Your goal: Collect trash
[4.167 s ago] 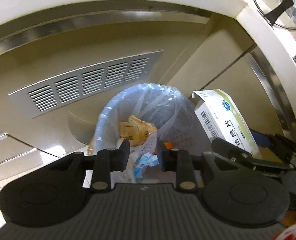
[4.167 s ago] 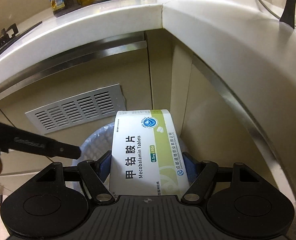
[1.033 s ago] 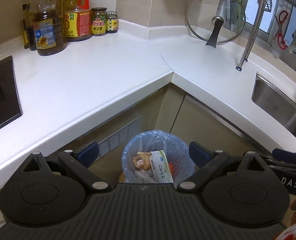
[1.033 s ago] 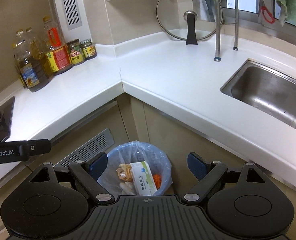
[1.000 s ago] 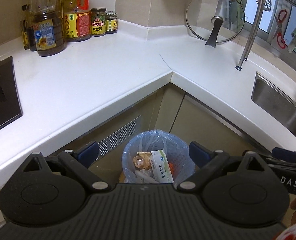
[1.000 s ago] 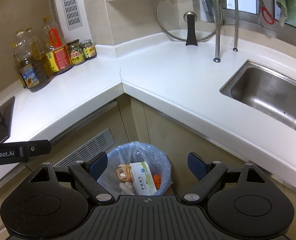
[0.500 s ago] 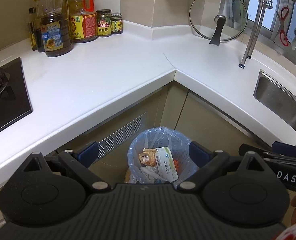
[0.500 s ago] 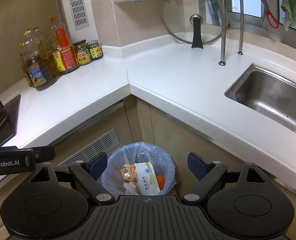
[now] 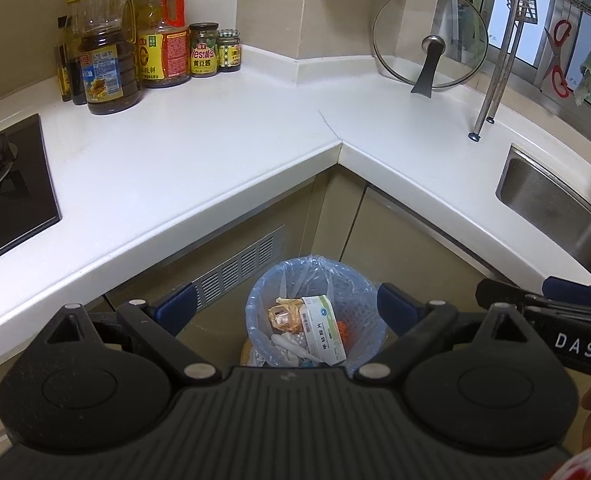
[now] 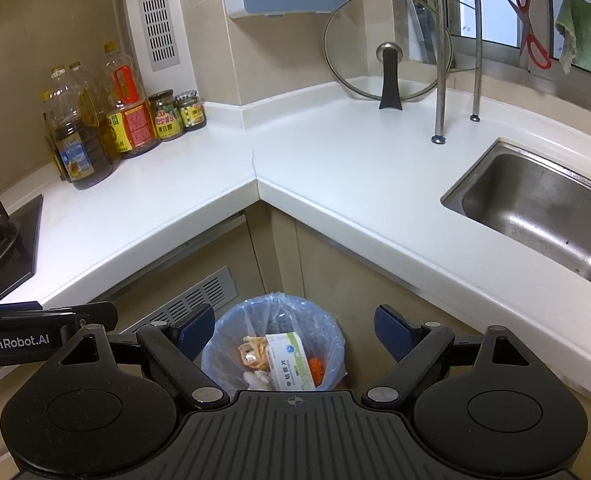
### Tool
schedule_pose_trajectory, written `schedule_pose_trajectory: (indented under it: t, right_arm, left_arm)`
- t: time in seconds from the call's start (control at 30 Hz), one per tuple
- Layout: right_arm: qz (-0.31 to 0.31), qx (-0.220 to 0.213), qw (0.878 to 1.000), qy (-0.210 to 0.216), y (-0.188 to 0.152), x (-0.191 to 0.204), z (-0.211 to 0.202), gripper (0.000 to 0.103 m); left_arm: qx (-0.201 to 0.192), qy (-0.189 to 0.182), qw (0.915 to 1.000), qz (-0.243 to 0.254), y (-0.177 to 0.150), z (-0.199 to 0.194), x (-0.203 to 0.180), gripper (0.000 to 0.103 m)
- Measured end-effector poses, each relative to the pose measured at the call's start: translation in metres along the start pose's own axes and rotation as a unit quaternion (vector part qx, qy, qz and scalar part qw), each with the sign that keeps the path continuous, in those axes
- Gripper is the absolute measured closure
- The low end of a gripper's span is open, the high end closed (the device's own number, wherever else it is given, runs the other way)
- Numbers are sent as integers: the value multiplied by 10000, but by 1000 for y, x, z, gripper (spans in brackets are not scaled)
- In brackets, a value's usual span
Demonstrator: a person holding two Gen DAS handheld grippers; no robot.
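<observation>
Now both claws well above the bin: left gripper [image 9: 285,306] and right gripper [image 10: 295,330] spread wide, holding nothing. Med box [image 10: 289,360], carried by right moments ago, lies in lined bin [image 10: 219,340] w/ other scraps. Countertop [image 10: 335,160] beyond looks trash-free; prob done.

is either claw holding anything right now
No. The left claw and the right claw are both open and empty; the pill box lies in the bin.

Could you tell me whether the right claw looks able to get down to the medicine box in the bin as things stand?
Probably yes: the right claw is open and empty, the medicine box lies on top of the rubbish, and the bin stands uncovered in front of the cupboards.
</observation>
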State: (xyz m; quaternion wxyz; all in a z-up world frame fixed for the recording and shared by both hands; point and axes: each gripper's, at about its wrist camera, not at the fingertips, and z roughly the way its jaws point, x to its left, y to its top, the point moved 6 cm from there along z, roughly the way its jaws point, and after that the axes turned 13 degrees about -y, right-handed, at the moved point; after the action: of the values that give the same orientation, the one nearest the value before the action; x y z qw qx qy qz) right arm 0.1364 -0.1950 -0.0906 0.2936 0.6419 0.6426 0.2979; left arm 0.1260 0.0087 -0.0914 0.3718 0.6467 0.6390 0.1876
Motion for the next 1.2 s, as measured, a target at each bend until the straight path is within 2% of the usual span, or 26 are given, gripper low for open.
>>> schedule_pose_trajectory:
  t: [1.2]
  right_arm:
    - [-10,-92,10000,-18,6,-6,-1,16]
  left_arm:
    - [-78,25,10000,34,1,-3,-2,7]
